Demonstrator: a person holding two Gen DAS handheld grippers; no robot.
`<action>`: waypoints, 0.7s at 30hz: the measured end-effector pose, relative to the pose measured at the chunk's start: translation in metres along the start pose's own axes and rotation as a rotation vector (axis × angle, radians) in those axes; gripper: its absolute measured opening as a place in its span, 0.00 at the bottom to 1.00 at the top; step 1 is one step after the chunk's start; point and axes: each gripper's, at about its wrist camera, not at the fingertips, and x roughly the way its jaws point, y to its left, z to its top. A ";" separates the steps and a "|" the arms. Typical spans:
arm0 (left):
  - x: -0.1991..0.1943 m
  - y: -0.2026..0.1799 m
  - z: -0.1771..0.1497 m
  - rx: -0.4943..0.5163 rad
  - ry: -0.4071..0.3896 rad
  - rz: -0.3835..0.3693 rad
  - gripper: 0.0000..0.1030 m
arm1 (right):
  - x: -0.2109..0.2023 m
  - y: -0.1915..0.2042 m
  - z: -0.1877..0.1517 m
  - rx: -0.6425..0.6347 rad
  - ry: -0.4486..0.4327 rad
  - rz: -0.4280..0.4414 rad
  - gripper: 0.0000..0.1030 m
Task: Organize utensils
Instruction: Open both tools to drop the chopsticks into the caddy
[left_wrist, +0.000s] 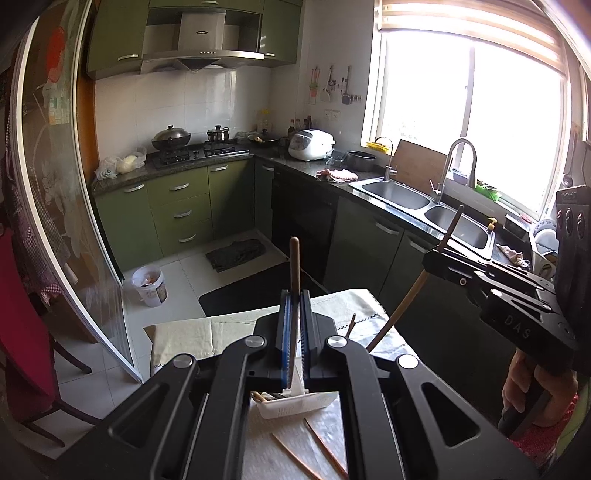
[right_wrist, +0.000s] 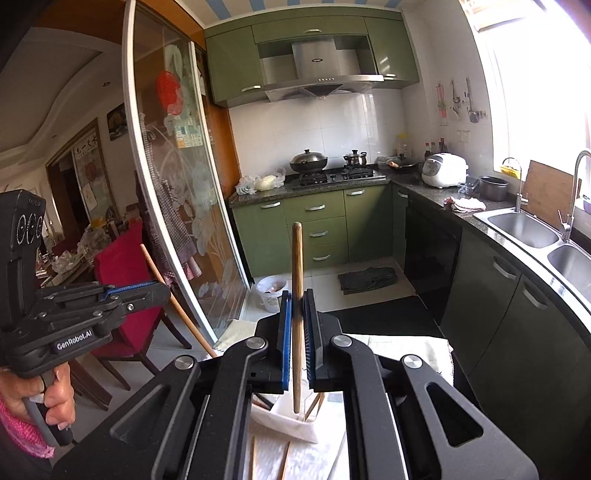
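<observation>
A green-cabinet kitchen lies beyond the cloth-covered bench (left_wrist: 184, 332). The left hand-held gripper (left_wrist: 294, 332), raised and tilted downward, clamps a slim round wooden chopstick (left_wrist: 294, 266) upright. The right hand-held gripper (right_wrist: 297, 332) likewise grips another chopstick (right_wrist: 297, 280) above the white perforated plastic basket (right_wrist: 291, 424).

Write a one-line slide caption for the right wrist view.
Right gripper shut on an upright chopstick above a white holder, left gripper alongside holding another.
</observation>
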 end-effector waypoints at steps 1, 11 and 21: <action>0.010 0.002 -0.002 -0.004 0.012 0.005 0.05 | 0.009 -0.002 -0.001 0.005 0.008 0.000 0.07; 0.087 0.014 -0.050 -0.026 0.226 0.004 0.05 | 0.090 -0.022 -0.047 0.033 0.171 0.004 0.07; 0.092 0.023 -0.068 -0.030 0.282 0.026 0.05 | 0.105 -0.028 -0.072 0.038 0.221 -0.002 0.09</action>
